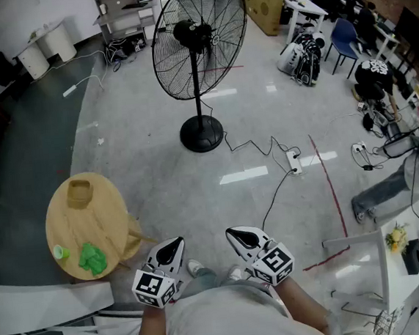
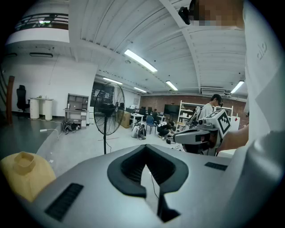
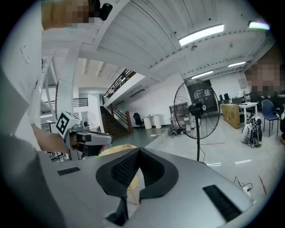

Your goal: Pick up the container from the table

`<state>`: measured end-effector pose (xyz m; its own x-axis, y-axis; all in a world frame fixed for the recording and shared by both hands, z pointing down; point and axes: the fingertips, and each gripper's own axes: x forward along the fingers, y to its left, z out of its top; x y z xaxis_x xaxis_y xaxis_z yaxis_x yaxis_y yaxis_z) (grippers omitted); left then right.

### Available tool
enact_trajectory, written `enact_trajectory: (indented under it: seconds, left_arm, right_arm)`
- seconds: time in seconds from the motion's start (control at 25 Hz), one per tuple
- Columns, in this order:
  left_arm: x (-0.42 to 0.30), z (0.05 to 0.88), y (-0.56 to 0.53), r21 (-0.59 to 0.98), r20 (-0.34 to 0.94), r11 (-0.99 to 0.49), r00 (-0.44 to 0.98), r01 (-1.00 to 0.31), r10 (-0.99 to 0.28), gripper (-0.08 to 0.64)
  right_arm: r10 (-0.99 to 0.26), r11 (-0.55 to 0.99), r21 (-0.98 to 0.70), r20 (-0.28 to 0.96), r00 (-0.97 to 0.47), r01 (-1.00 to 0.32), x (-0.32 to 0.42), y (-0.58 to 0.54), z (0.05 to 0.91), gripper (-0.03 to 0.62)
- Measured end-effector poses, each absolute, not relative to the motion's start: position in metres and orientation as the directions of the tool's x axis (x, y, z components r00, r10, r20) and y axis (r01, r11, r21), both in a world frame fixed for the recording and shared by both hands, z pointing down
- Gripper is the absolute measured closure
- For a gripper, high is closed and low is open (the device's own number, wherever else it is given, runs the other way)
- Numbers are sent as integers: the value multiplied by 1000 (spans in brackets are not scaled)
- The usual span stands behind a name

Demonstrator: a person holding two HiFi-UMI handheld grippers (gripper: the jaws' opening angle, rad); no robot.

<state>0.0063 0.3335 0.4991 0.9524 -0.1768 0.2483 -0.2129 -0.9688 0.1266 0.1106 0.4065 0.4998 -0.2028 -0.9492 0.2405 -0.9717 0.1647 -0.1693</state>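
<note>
1. A round wooden tabletop (image 1: 68,232) sits at the left of the head view. The tan container (image 1: 79,192) stands on its upper part, nothing touching it.
2. Lower on the same tabletop lie a small pale-green round item (image 1: 59,252) near the left rim and, just beside it, a crumpled green item (image 1: 94,259). Both are well apart from the container.
3. The left hand-held gripper (image 1: 176,245) is at lower centre, right of the tabletop's rim and over the floor. Its jaws are pressed together with nothing between them. The container lies up and to its left, well apart.
4. The right hand-held gripper (image 1: 234,235) is just right of the left one, farther still from the container. Its jaws also meet at the tips, empty.
5. A pedestal fan (image 1: 195,35) stands on the floor at upper centre, beyond both grippers.
</note>
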Motion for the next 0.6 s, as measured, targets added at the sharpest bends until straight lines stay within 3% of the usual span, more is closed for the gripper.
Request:
enact_trajectory:
  seconds: [0.28, 0.6]
  left_arm:
    - [-35, 491, 244, 135, 203, -959, 955, -247, -218, 545]
    - [-108, 502, 149, 160, 194, -910, 916, -383, -351, 545]
  right_arm:
    - [-933, 227, -136, 253, -255, -964, 63, 314, 494, 569]
    - [-912, 295, -141, 254, -322, -945, 12, 219, 492, 569]
